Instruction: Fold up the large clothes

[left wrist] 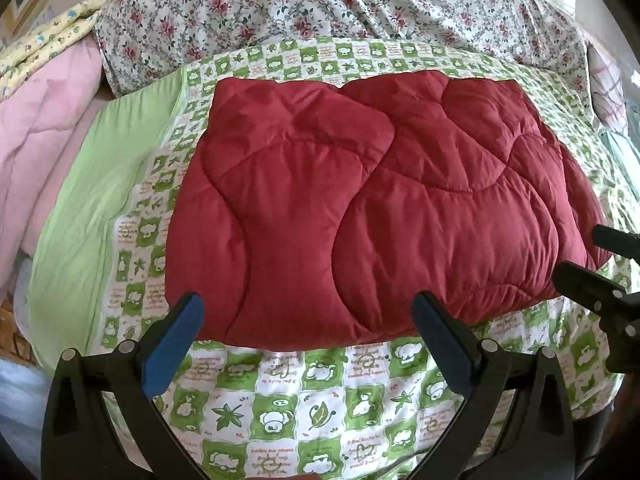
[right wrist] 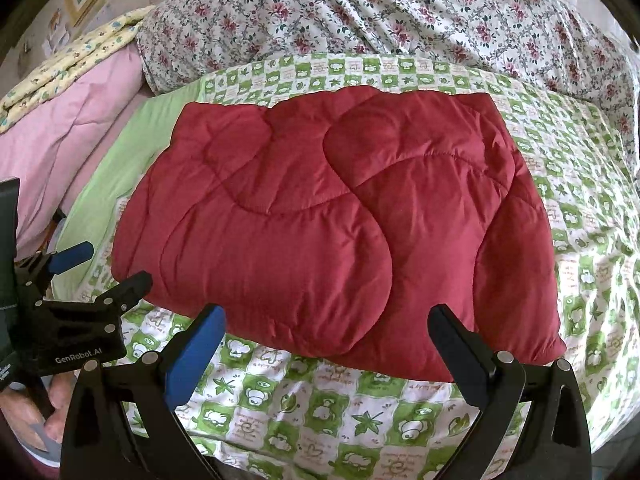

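You have a deep red quilted garment, stitched in curved, wavy seams, in front of you. It lies on a bedsheet checked in green and white, whose squares carry leaves, small white animals and reddish lettering; a plain light green band edges it on your left. Behind it you see a white quilt printed with dark pink roses and grey-green vines. On your left are a plain pink comforter and a pale yellow cloth with small blue-green prints. Your left gripper and right gripper are black, each with a blue pad on one finger.
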Available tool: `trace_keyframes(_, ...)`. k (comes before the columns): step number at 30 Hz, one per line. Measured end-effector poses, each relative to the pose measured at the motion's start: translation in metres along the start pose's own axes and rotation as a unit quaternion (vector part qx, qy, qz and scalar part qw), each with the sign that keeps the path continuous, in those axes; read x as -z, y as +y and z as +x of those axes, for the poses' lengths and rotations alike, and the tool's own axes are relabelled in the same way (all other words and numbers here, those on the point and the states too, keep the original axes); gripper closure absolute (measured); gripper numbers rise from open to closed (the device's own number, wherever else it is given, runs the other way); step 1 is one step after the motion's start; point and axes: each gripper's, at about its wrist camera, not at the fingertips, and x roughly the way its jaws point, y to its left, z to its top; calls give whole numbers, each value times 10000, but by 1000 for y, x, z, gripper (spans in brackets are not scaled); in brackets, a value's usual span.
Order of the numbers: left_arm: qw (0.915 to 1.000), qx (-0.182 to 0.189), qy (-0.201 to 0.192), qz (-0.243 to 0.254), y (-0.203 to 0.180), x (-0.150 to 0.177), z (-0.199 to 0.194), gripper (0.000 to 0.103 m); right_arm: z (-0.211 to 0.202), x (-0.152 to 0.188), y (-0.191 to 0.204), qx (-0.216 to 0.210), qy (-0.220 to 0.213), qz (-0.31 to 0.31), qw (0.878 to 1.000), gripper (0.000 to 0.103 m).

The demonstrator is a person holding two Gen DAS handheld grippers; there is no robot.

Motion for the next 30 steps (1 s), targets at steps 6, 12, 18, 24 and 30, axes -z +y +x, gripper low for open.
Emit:
trace_keyframes(6,10000,4,8,-5,0,0,0,0,0,0,0,0,22,16,10000,1)
trace_keyframes(12,10000,33,41,-35,0,0,1,0,1,1,-1,-4,31,31,10000,1)
trace_keyframes(18,10000,56,50,-41,-1,1,2,0,2,1,-1,-11,45,32,10000,1)
trace_keyframes(24,10000,59,53,-36,0,1,3,0,2,1,-1,-9,50,36,10000,1)
trace_keyframes(30,10000,63,47,-31,0,0,3,0,3,2,-1,-21,57,41,10000,1)
